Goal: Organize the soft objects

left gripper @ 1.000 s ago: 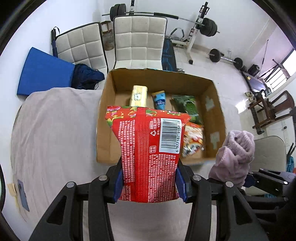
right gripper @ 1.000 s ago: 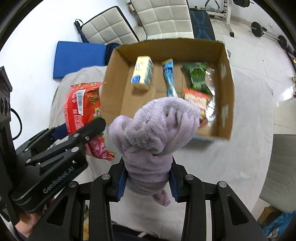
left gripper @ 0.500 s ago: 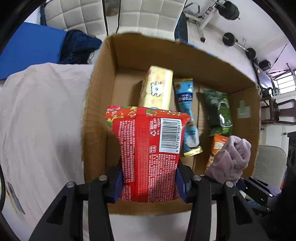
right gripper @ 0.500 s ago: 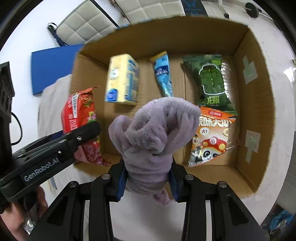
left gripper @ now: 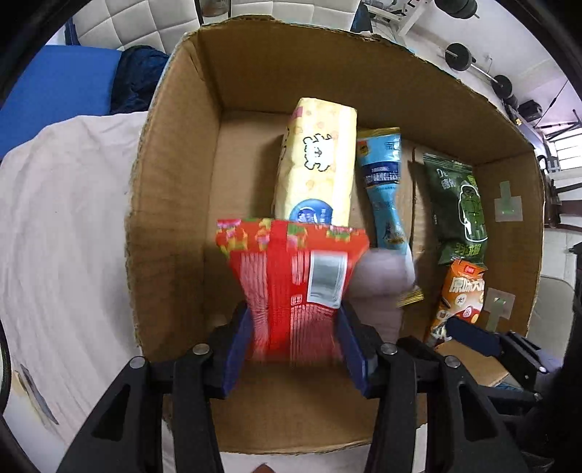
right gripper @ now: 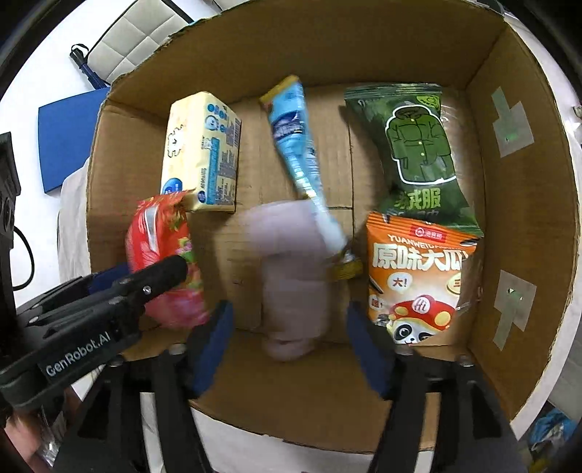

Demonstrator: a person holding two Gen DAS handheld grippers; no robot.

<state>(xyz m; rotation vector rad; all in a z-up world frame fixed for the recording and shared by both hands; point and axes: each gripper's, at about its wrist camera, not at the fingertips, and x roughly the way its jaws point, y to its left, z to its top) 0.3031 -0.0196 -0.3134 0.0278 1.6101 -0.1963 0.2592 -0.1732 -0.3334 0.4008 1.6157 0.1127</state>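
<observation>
My left gripper [left gripper: 296,342] points down into the cardboard box [left gripper: 167,182], shut on a red snack bag [left gripper: 291,276] that stands upright between its blue pads. In the right wrist view the same bag [right gripper: 163,247] hangs at the box's [right gripper: 509,218] left side. My right gripper [right gripper: 291,338] is over the box's near middle with its jaws opening. A purple fluffy cloth [right gripper: 291,262] is between them, blurred, and neither pad touches it. The cloth [left gripper: 378,280] shows just right of the red bag.
On the box floor lie a yellow tissue pack [right gripper: 203,152], a blue pouch [right gripper: 294,145], a green packet [right gripper: 418,145] and an orange snack bag [right gripper: 418,283]. The box rests on a beige-covered table [left gripper: 65,218]. A blue mat [left gripper: 54,91] and quilted chairs [left gripper: 127,22] are beyond.
Both grippers have come down from in front of the box to inside it. The right gripper's jaws have spread and let go of the purple cloth. The left still grips the red bag.
</observation>
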